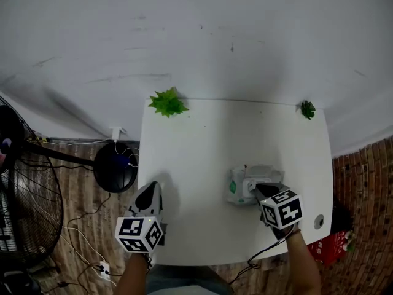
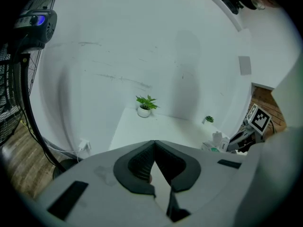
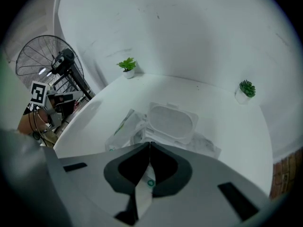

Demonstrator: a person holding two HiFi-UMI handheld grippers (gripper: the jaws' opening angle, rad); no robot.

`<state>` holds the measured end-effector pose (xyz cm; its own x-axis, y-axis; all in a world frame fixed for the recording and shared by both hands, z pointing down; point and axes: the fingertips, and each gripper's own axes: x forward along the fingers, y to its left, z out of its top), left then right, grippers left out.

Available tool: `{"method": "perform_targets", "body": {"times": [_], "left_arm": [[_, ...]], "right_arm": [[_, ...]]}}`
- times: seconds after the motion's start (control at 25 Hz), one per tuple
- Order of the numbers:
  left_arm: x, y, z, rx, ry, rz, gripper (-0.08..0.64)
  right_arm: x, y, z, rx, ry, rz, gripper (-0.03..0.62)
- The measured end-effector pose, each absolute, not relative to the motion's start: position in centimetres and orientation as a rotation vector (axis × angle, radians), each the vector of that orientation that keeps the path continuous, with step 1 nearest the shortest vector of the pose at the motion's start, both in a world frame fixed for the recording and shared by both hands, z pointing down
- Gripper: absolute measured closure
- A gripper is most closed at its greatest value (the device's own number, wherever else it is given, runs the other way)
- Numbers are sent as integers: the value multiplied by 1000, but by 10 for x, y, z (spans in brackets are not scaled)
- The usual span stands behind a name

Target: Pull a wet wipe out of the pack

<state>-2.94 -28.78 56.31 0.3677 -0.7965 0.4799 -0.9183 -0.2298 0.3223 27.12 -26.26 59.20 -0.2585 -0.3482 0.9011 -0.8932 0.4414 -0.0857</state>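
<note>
Nearest in the head view are the person's two forearms, each ending in a marker cube. On the near left part of the white table [image 1: 233, 134], the left gripper [image 1: 151, 188] sits low with nothing around it. Over on the right, the right gripper [image 1: 256, 189] has its tips down at the wet wipe pack [image 1: 241, 184], which lies on the table's right half, toward the near edge. A leafy green plant [image 1: 167, 103] stands at the far left corner and a smaller plant [image 1: 307, 109] at the far right corner. A standing fan [image 1: 24, 189] is on the floor to the left.

From the left gripper view, the two dark pads are pressed together tip to tip, and nothing shows between them. The pack and the other gripper's cube are off to the right.

From the right gripper view, the jaws are clenched on a white strip [image 3: 142, 186] with a small green ring on it. I cannot tell whether it is a wipe or a seal tab. Just past the tips lies the pack, its oval lid [image 3: 170, 122] flipped open and its wrapper crumpled.
</note>
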Motion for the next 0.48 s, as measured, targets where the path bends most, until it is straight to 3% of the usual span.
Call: {"method": "perform_targets", "body": {"times": [0.48], "left_arm": [[-31,-289,550,2093,-1481,260,558]], "right_arm": [[274,-262,581,1110,-1814,781,585]]}}
